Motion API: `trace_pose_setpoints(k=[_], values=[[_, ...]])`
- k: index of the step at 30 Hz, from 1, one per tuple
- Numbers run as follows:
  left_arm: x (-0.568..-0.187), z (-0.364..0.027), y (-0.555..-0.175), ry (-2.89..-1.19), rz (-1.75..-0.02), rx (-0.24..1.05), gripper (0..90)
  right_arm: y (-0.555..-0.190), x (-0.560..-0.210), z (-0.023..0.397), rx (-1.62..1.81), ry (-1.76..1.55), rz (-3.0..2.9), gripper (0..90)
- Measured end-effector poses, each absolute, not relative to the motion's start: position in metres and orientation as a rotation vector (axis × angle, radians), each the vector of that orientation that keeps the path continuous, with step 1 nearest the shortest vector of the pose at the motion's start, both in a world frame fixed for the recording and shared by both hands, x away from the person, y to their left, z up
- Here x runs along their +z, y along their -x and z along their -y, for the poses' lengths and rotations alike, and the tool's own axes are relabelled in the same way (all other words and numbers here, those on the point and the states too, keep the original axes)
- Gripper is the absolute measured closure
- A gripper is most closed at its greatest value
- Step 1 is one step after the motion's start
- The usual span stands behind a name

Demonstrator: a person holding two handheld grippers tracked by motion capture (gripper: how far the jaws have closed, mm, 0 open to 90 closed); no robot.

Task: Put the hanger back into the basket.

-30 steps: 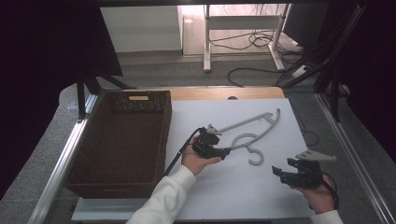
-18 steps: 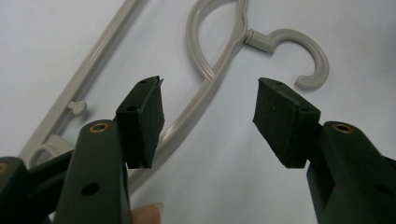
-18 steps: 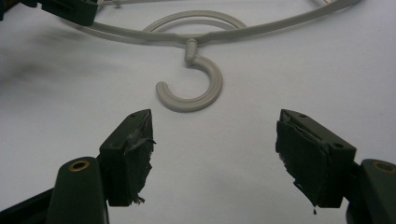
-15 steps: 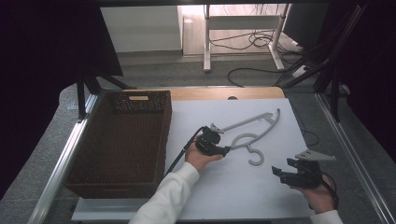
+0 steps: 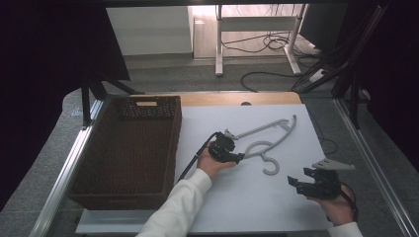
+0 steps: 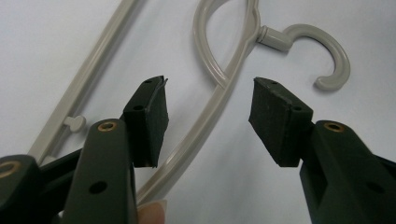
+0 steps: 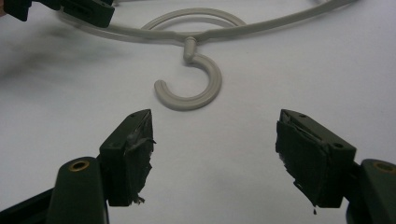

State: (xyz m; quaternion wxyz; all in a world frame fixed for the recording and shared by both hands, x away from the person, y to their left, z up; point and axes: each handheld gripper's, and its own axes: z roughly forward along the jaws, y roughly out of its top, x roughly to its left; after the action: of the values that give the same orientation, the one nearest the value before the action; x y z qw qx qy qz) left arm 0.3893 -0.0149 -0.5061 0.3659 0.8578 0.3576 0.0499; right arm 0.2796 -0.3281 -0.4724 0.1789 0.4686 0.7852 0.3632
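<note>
White matte tabletop [image 5: 237, 197]: left gripper [image 6: 208, 112] closing, pads astride curved plastic hanger [image 6: 219, 93]; right gripper [image 7: 215, 144] apart.

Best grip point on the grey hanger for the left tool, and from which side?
Take the hanger on its curved shoulder arm, coming down from above. It lies flat on the white table, so only a top-down pinch across that thin bar fits. The left tool already straddles that arm, its jaws closing in, pads not yet pressing. Avoid the hook: rounded, likely to swivel.

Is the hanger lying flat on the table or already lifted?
Flat: the hanger lies on the white table; left tongs, jaws closing, straddle its arm without pressing.
</note>
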Motion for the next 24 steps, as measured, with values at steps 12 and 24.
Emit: trace_pose_setpoints(k=[12,24], values=[[-0.517,0.022,-0.392,-2.275,-0.872,0.123,48.8,-0.280,-0.473,0.329,1.027,-1.326,-2.222,28.1],[-0.523,0.027,-0.391,-2.329,-0.854,0.180,64.7,-0.281,-0.473,0.329,1.025,-1.327,-2.222,28.1]])
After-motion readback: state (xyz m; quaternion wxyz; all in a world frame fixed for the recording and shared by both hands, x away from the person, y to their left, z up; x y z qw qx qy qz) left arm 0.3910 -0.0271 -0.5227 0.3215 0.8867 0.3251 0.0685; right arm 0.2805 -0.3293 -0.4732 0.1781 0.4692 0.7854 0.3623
